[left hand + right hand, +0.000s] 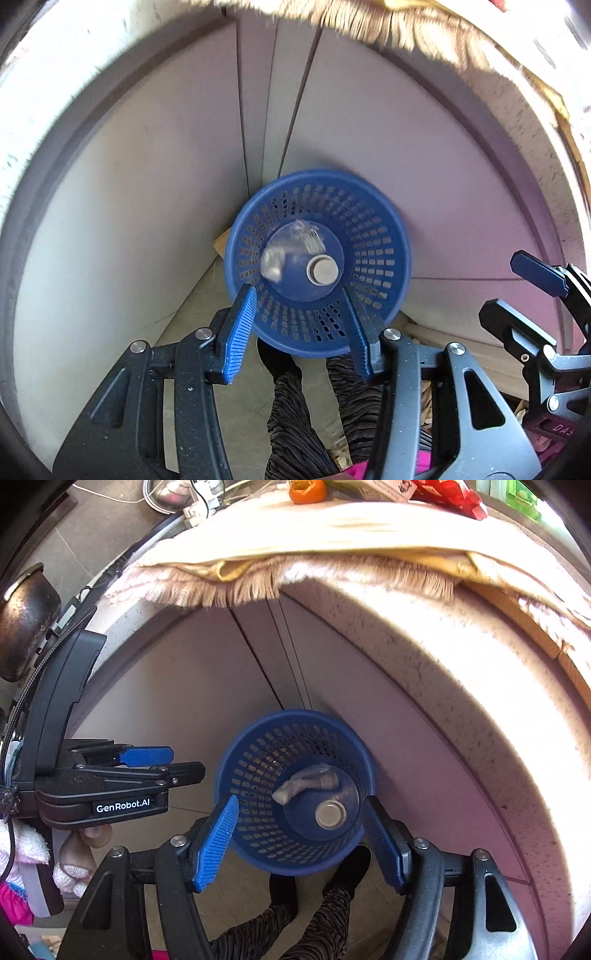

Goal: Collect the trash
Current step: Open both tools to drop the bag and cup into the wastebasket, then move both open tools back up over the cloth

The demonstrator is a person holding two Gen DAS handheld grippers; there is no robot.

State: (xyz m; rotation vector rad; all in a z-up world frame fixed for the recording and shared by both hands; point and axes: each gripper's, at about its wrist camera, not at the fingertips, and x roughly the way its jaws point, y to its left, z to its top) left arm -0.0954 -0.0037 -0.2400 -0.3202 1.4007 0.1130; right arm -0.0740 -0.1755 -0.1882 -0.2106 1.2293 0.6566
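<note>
A blue perforated basket (pixel 369 236) (pixel 255 775) stands on the floor against grey cabinet doors. Inside it lie a crumpled clear plastic bottle (pixel 291 243) (pixel 306 781), blurred in the left wrist view, and a round grey cap-like disc (pixel 322 270) (pixel 330 814). My left gripper (pixel 301 328) (pixel 170 762) hangs above the basket's near rim, open, with nothing between its blue pads. My right gripper (pixel 301 845) (pixel 517 295) is also over the near rim, open wide and holding nothing. The two grippers hang side by side.
A counter edge with a fringed beige cloth (pixel 229 579) overhangs the basket. On top lie an orange fruit (pixel 306 491) and a red packet (pixel 454 498). A dark pan (pixel 22 627) sits far left. The person's legs (pixel 321 915) stand by the basket.
</note>
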